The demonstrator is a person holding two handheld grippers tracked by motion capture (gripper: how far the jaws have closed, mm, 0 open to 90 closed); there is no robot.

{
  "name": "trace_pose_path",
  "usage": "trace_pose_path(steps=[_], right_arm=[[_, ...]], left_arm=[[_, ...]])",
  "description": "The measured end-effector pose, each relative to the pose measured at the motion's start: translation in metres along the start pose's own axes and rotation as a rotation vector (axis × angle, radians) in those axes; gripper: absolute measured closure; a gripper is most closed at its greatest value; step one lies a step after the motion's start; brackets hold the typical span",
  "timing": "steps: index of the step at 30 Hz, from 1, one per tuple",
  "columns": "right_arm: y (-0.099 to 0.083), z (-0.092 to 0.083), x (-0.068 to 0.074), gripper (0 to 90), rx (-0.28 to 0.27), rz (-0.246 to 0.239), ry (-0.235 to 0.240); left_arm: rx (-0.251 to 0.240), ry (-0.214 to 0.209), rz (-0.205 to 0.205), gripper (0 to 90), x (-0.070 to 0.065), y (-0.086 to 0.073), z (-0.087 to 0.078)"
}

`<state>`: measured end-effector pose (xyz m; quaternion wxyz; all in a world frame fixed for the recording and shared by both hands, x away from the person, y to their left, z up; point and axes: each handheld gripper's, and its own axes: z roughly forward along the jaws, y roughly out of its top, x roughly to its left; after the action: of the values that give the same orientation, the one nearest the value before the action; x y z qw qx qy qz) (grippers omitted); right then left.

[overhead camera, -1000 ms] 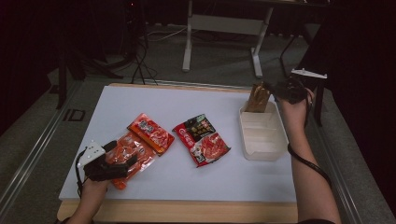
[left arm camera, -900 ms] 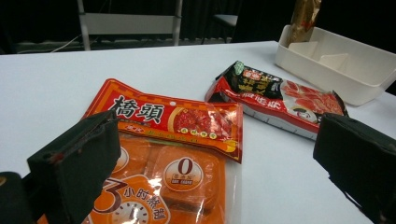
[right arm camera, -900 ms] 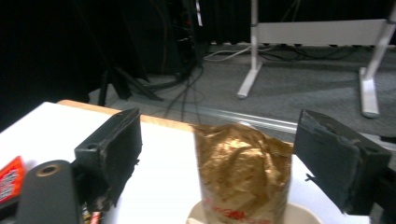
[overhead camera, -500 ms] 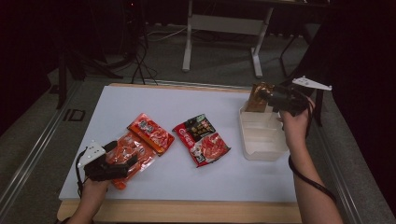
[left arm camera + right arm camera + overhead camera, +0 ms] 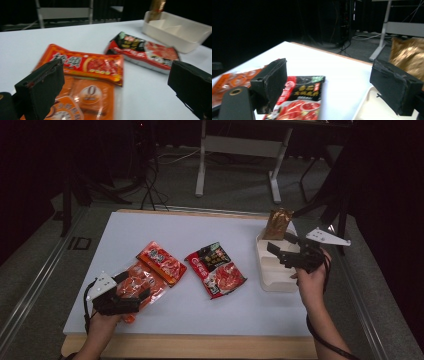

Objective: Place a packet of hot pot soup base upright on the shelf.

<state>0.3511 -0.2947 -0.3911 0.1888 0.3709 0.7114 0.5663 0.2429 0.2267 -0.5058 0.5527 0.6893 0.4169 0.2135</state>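
Three food packets lie on the white table: an orange one, a red-orange one overlapping it, and a red-and-black one. My left gripper rests open over the orange packet, jaws wide apart on either side of it. A gold-brown packet stands upright at the far end of a white divided tray. Open and empty, my right gripper hovers over the tray and points left toward the red-and-black packet. The gold packet sits behind its right jaw.
The tray stands near the table's right edge. Beyond the far edge are a white desk frame and cables on the floor. A wooden strip runs along the table's near edge.
My right gripper has drawn back from the gold-brown packet toward me and turned left over the tray. The packet stays standing in the tray. The left gripper has not moved.
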Motion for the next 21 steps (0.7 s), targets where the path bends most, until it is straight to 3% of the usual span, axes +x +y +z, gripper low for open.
trace_pose_path(steps=[3, 7, 9, 13, 16, 17, 19, 21], right_arm=[[-0.010, -0.005, 0.009, 13.7, 0.004, -0.006, 0.021], [-0.020, -0.011, 0.020, 13.2, 0.007, 0.001, 0.049], [-0.024, -0.011, 0.025, 12.5, 0.018, 0.001, 0.067], [-0.031, -0.013, 0.030, 12.8, 0.025, -0.001, 0.085], [-0.035, -0.015, 0.033, 13.3, 0.022, -0.004, 0.094], [-0.036, -0.015, 0.034, 13.5, 0.020, -0.007, 0.093], [-0.037, -0.016, 0.034, 13.6, 0.020, -0.012, 0.105], [-0.038, -0.017, 0.035, 13.8, 0.017, -0.014, 0.102]], left_arm=[[0.055, -0.062, -0.004, 1.0, -0.008, 0.001, 0.005], [0.122, -0.104, 0.008, 1.0, -0.023, 0.004, 0.015], [0.133, -0.148, 0.030, 1.0, -0.030, 0.006, 0.020], [0.203, -0.181, 0.088, 2.6, -0.045, 0.010, 0.034], [0.251, -0.211, 0.100, 19.3, -0.053, 0.010, 0.045], [0.266, -0.244, 0.103, 25.2, -0.055, 0.010, 0.049], [0.300, -0.221, 0.143, 48.2, -0.060, 0.010, 0.055], [0.342, -0.208, 0.149, 58.4, -0.062, 0.011, 0.064]])
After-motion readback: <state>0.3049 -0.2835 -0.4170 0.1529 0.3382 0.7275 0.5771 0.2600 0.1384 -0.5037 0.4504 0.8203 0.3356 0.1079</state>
